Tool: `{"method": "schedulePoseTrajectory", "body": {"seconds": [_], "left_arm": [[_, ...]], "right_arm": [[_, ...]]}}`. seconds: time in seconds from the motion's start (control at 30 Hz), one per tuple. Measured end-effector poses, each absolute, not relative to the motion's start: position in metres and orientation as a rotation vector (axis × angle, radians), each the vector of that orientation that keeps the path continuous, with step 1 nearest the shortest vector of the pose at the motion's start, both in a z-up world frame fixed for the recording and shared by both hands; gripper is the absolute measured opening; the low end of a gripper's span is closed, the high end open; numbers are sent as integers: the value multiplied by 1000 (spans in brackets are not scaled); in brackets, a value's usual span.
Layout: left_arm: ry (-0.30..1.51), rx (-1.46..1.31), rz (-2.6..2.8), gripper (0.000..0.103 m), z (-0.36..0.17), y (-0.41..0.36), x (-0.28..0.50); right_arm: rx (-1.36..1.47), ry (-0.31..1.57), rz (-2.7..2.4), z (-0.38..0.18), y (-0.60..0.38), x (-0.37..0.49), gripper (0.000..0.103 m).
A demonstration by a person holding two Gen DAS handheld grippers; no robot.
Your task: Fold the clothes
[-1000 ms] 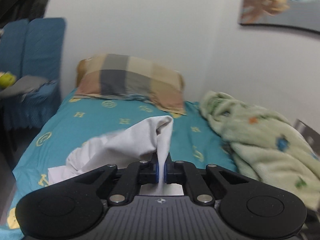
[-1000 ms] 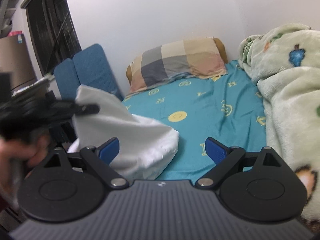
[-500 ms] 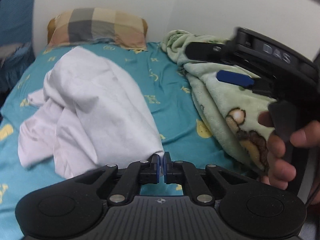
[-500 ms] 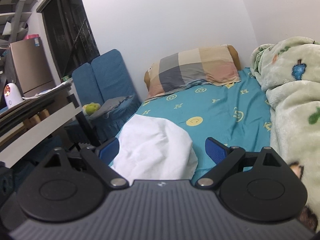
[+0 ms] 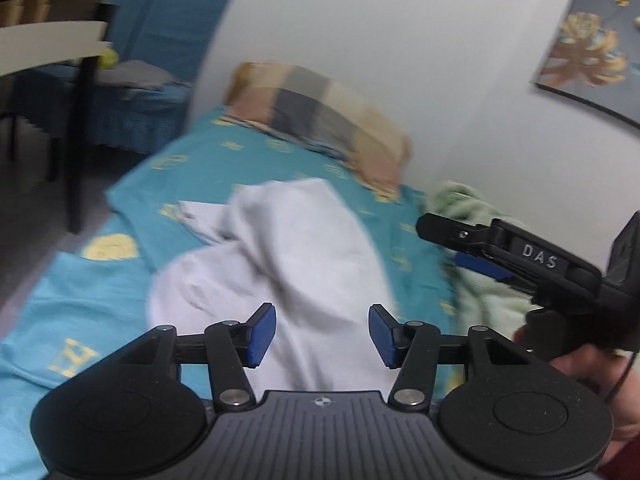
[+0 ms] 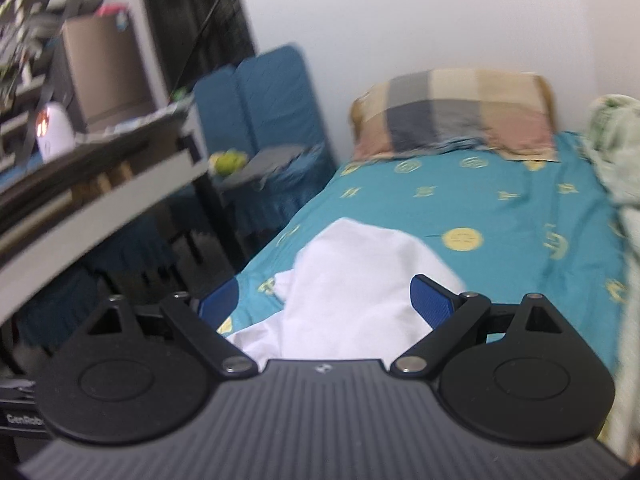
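- The left gripper (image 5: 322,334) hovers over the near end of the bed, its blue-padded fingers (image 5: 262,334) spread apart with nothing between them.
- The white garment (image 5: 288,264) lies in a rumpled heap on the teal sheet (image 5: 100,304), just ahead of and below the left gripper; no finger touches it.
- The right gripper (image 6: 326,306) points along the bed toward the checked pillow (image 6: 456,114), its fingers (image 6: 432,300) wide apart and empty, the garment (image 6: 360,280) showing in the gap below them.
- In the left wrist view the right gripper (image 5: 472,248) is held level at the right side, over the green blanket (image 5: 480,292), with the person's hand (image 5: 592,376) wrapped around its grip.
- The blanket is bunched along the wall side of the bed, beside the garment.
- Both views are blurred by motion.
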State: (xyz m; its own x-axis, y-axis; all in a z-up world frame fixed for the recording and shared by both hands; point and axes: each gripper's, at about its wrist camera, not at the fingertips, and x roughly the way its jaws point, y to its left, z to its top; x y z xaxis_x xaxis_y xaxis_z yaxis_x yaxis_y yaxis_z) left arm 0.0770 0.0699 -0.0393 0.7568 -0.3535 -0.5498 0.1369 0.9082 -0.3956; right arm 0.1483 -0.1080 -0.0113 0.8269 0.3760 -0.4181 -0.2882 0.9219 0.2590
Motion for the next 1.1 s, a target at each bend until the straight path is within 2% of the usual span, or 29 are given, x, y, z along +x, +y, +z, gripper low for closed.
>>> {"method": "schedulePoseTrajectory", "body": {"seconds": [0.23,0.3,0.37,0.4,0.43,0.47,0.57,0.77,0.87,1.1], "left_arm": [[674,-376,-71,55,-55,116,128],[670,-380,-63,55,-66,123,139],[683,-390,-66,55,-79,130,150],[696,-406,-72,55,-84,133,155],[702,-422,-77,55,-88,135,157],[708,-439,-82,55,-91,138,159],[706,-465,-95,55,-94,140,159],[678,-437,-132,55,-85,129,148],[672,-420,-156,55,-79,121,143],[763,-383,-232,55,-80,95,130]], "right_arm": [[-42,568,378,-46,-22,256,94],[-119,583,365,-62,-6,278,89],[-188,624,316,-77,0,294,59],[-212,649,286,-84,0,301,52],[-232,673,256,-90,-1,307,31],[-219,680,229,-91,-8,308,17],[-132,633,174,-73,-43,294,7],[10,508,50,-23,-128,241,6],[70,513,-58,-14,-179,211,6],[344,808,-177,-70,-267,161,8]]}}
